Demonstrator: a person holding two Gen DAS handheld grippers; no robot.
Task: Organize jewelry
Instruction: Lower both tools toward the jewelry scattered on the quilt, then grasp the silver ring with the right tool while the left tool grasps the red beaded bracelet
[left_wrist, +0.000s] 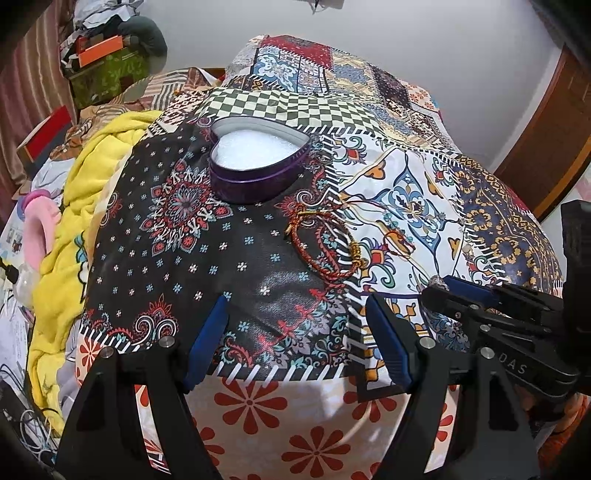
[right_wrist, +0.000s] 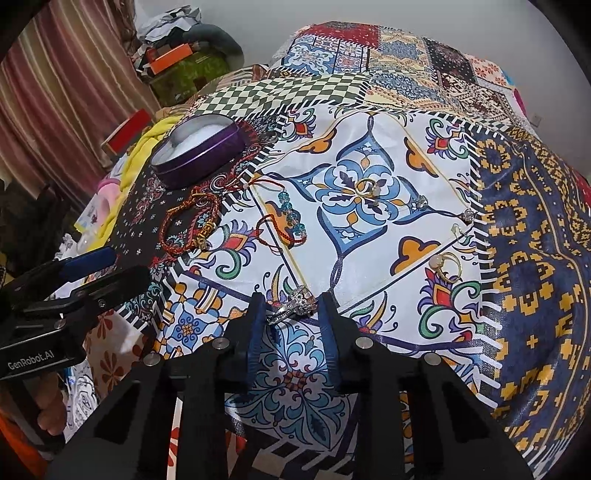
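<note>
right gripper (right_wrist: 291, 314): fingers part closed around silver ring (right_wrist: 295, 304), contact unclear
left gripper (left_wrist: 295, 332): fingers apart, nothing between
heart tin (left_wrist: 258, 166): beyond left fingers, contents indistinct

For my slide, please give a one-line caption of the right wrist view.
Right gripper brackets a silver stone-set ring on the patterned cloth; open heart-shaped purple tin waits behind.

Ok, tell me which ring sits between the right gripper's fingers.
The silver ring with the clear stone, between the right gripper fingers; the gold rings lie farther out on the cloth.
</note>
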